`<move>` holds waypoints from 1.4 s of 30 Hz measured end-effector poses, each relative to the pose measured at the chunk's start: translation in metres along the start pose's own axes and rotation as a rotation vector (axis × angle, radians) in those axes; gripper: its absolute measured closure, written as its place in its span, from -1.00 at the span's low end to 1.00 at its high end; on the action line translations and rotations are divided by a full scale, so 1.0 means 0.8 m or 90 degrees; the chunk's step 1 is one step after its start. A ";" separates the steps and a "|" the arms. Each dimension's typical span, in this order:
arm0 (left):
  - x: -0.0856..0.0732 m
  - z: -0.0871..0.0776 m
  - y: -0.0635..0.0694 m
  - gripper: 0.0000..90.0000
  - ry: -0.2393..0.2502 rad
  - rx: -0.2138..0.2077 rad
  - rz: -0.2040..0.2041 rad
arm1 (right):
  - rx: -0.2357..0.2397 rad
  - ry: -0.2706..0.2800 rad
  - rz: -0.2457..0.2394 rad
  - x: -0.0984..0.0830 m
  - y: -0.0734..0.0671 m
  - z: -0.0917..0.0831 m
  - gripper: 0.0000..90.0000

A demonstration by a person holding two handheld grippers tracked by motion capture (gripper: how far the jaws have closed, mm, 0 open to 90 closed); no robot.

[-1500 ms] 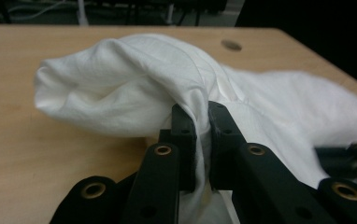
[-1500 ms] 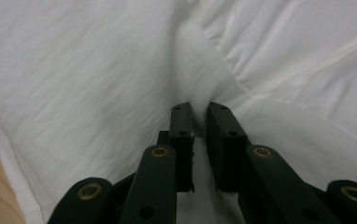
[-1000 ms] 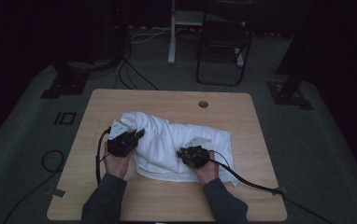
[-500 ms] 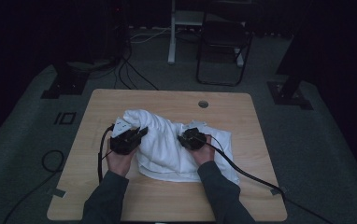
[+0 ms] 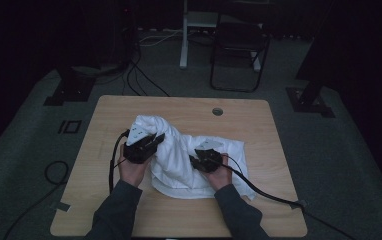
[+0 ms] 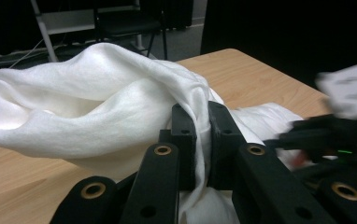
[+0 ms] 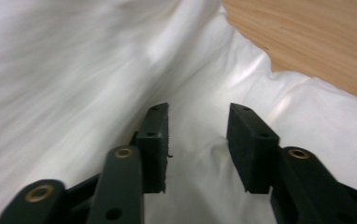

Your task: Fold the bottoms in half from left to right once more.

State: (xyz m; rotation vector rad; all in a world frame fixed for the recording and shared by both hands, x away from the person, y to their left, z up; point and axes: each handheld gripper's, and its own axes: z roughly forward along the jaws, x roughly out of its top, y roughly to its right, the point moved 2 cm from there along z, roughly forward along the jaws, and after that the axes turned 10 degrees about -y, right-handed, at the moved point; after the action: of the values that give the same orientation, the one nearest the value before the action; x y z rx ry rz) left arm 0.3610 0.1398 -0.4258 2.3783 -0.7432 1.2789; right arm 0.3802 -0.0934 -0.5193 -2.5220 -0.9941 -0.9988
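Left claw (image 6: 196, 140) is clamped on a raised fold of the white towel (image 5: 179, 150), lifting it off the counter (image 5: 259, 125). Right claw (image 7: 197, 140) has just been opening; its jaws stand apart over the cloth, pinching nothing. Towel sits mid-counter, bunched and rumpled, one side flat. Folding looks barely begun: no neat fold yet, edges unaligned, right regrasp not yet made.

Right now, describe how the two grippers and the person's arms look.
Both the left gripper and the right gripper are black, each with two flat rectangular jaws on linkage arms with brass-coloured pivot rings. Each carries a pale grey plate on top and trails a black cable. The person wears dark grey long sleeves.
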 end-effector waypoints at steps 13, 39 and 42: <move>0.015 0.009 0.025 0.85 0.000 -0.013 0.049 | 0.035 -0.041 -0.053 -0.008 -0.053 0.029 0.21; 0.019 0.006 0.048 0.85 -0.015 -0.019 0.098 | 0.007 -0.045 0.064 -0.053 0.002 0.016 0.29; 0.017 0.014 0.052 0.85 -0.026 -0.020 0.106 | 0.076 -0.038 0.031 -0.042 -0.014 0.026 0.22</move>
State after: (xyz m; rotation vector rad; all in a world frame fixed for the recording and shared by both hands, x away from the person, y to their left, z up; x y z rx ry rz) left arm 0.3500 0.0962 -0.4181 2.3662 -0.9842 1.2744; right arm 0.3650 -0.0926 -0.5574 -2.4785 -0.9735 -0.8289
